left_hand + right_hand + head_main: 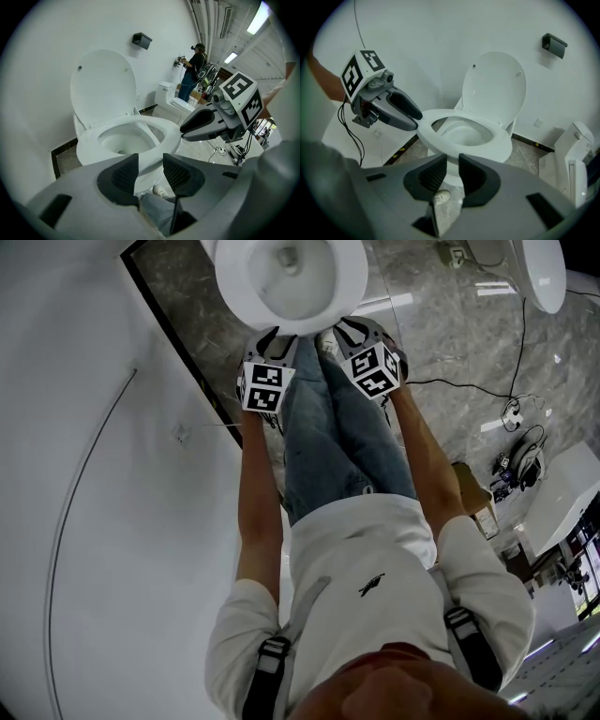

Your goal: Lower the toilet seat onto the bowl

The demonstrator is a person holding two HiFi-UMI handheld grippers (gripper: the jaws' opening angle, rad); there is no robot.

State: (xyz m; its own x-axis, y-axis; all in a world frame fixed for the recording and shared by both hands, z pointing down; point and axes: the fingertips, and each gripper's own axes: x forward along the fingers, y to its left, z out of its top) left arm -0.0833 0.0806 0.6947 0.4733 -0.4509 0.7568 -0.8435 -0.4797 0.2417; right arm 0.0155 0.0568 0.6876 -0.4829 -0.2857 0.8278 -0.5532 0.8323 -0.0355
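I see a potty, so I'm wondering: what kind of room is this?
Likely a bathroom, perhaps a test or display one. A white toilet stands with its lid up, a second toilet stands further along, and loose cables lie on the floor.

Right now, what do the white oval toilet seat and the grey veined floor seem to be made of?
The white oval toilet seat looks like glossy moulded plastic: smooth, thin rim, soft highlights. The grey veined floor is likely polished stone or stone-look tile: pale veins, sharp reflections of lights.
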